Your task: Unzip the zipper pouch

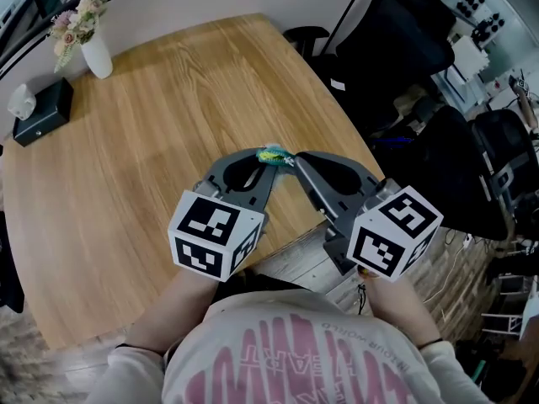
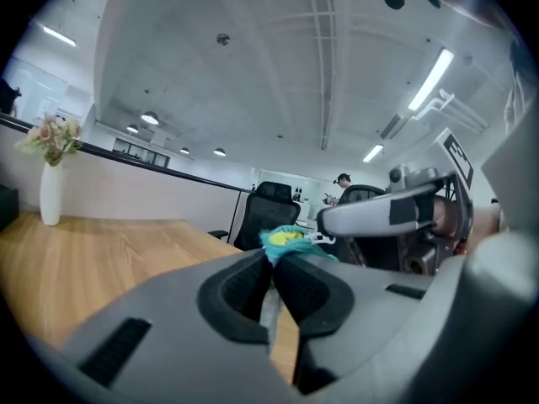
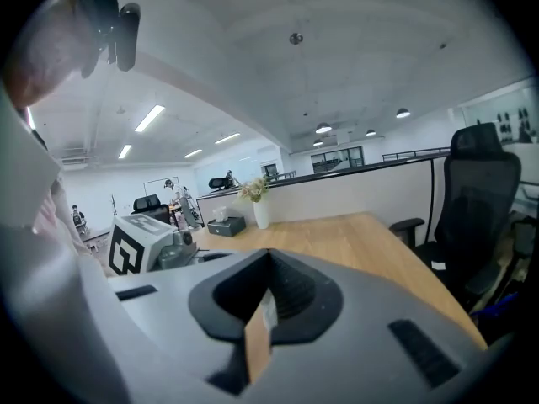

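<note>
Both grippers are held up over the near edge of the wooden table (image 1: 152, 141), their tips meeting at a small teal and yellow zipper pouch (image 1: 274, 154). My left gripper (image 1: 269, 162) is shut on the pouch, and teal fabric (image 2: 285, 239) bulges out past its closed tips (image 2: 274, 263). My right gripper (image 1: 297, 161) comes in from the right with its jaws shut. The left gripper view shows a white zipper pull (image 2: 317, 239) pinched at its tip (image 2: 325, 223). In the right gripper view the pouch is hidden behind the closed jaws (image 3: 268, 255); only a white sliver shows between the pads.
A white vase of flowers (image 1: 94, 50) and a black tissue box (image 1: 40, 109) stand at the table's far left. Black office chairs (image 1: 404, 49) crowd the floor to the right of the table. The person's torso is right against the near table edge.
</note>
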Motion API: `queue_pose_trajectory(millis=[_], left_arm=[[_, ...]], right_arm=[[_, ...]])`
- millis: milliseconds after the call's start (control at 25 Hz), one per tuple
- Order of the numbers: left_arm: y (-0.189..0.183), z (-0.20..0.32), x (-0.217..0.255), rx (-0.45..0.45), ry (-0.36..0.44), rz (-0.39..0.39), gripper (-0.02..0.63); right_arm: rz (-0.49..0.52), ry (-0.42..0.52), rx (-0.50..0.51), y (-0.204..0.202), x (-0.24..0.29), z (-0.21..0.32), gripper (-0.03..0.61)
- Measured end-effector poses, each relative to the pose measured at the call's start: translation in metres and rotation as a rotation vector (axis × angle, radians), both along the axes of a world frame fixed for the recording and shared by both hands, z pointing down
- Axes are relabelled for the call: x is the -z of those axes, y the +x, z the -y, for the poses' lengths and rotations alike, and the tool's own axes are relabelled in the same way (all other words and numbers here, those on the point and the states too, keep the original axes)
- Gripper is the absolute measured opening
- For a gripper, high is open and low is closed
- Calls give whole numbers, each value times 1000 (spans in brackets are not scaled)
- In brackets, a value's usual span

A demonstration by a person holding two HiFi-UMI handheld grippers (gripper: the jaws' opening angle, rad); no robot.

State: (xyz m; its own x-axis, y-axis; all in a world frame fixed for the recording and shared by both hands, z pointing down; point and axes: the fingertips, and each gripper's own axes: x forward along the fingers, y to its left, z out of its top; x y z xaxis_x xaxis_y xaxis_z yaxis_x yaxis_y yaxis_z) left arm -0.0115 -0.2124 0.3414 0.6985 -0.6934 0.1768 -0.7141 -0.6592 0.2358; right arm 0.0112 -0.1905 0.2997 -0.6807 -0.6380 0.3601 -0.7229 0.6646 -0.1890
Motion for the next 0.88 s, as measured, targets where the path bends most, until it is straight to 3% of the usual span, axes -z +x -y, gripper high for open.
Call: queue_pose_trajectory(millis=[400, 880], left_arm=[[0, -5, 4, 21, -7, -16, 18], [-26, -6, 3, 69, -34, -59, 18]], right_arm=[[-45, 21, -37, 10, -3, -3, -5], [-60, -20, -76, 12, -19, 0, -5]])
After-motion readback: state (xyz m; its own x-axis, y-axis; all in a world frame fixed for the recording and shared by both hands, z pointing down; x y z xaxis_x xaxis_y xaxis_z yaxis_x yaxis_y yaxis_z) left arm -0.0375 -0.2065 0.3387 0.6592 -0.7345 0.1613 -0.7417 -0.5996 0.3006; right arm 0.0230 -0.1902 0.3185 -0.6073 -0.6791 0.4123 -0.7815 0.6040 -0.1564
